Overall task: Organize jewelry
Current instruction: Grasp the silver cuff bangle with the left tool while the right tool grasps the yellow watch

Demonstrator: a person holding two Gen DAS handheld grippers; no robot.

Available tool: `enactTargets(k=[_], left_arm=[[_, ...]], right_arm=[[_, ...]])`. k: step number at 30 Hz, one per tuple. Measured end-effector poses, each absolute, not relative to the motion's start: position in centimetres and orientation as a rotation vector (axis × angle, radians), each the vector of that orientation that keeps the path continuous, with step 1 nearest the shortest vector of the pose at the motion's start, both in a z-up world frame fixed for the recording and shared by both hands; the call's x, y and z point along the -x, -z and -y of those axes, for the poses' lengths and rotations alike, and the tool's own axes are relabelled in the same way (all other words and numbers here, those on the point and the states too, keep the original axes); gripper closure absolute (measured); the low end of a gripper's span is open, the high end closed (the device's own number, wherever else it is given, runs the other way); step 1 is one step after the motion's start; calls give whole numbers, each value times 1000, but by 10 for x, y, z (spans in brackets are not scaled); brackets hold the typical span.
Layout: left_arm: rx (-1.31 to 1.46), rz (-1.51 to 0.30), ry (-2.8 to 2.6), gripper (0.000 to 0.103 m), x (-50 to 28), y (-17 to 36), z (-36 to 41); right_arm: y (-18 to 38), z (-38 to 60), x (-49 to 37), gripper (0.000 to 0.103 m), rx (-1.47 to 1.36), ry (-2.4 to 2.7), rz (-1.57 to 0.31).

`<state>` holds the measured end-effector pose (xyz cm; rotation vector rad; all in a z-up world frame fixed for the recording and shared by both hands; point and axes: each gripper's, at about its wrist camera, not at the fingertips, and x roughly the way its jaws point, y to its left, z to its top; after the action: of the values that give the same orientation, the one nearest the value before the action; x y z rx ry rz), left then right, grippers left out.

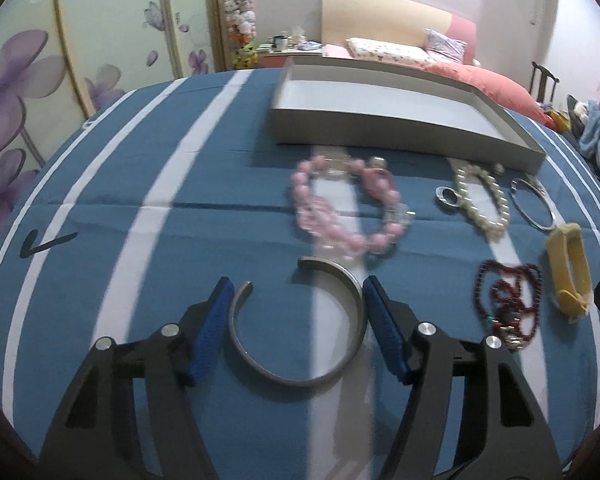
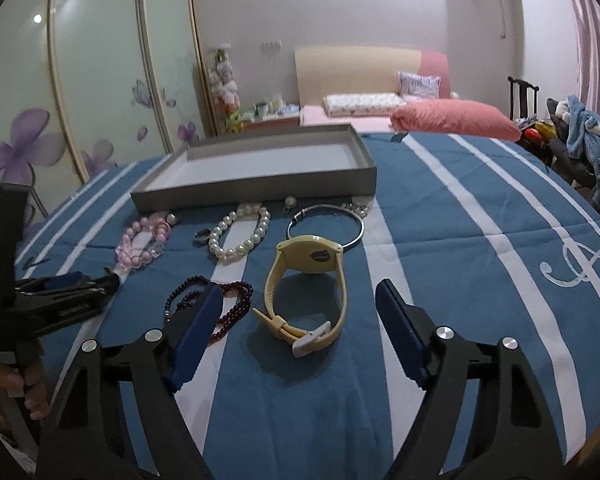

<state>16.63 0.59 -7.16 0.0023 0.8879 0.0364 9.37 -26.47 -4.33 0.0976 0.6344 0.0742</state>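
Note:
My left gripper (image 1: 298, 292) is open with its blue fingers either side of a silver open cuff bangle (image 1: 300, 376) that lies on the blue striped cloth; the right pad is at the cuff's edge. My right gripper (image 2: 300, 300) is open around a yellow watch (image 2: 306, 284), not touching it. A grey empty tray (image 1: 400, 136) stands behind the jewelry and shows in the right wrist view (image 2: 260, 188) too. A pink bead bracelet (image 1: 340, 216), a pearl bracelet (image 1: 484, 200), a silver ring (image 1: 448, 198), a thin silver bangle (image 1: 534, 204) and dark red beads (image 1: 508, 300) lie between.
The blue and white striped cloth (image 2: 460, 280) covers the table. The left gripper (image 2: 60, 292) and the hand holding it show at the left of the right wrist view. A bed (image 2: 420, 116) and a chair with clothes (image 2: 580, 148) stand behind the table.

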Motion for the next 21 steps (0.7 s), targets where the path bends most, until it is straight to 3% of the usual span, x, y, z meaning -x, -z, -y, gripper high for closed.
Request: enactTargets(k=[8,21], left_arm=[[21,-895,-65,38,-168,69,-30],[24,-894,-64,38,-167,68,-29]], right_arm=[[54,261,-119,28,-94,-35,-754],[61,262,-134,46,-98,-11,-824]])
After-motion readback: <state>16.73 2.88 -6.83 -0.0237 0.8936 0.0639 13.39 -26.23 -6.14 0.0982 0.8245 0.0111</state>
